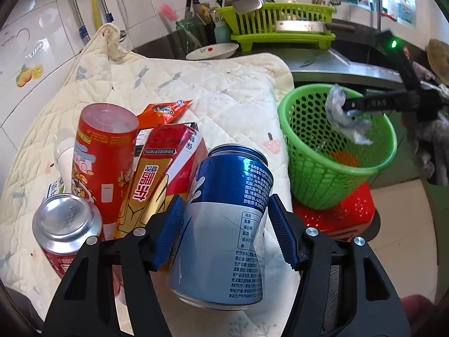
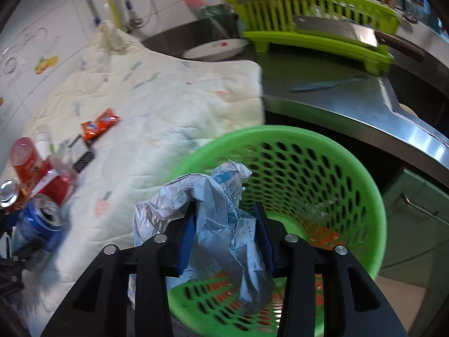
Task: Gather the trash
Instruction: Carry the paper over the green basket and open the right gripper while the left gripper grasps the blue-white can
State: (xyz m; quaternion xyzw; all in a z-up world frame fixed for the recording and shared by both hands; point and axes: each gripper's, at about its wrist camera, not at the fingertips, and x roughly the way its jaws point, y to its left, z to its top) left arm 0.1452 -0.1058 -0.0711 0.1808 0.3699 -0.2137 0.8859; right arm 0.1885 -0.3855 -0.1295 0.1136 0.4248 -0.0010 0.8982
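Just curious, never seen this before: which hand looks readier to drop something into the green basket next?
Right. The right gripper holds the crumpled paper over the green basket; the left gripper holds the blue can over the cloth.

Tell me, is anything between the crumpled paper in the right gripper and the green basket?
Nothing visible. The right gripper holds the crumpled paper over the open green basket, and only a bit of trash lies at the bottom.

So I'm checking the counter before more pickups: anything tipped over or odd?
Yes: the red snack tube and red carton lean against each other, and the blue can sits tilted between the left gripper fingers.
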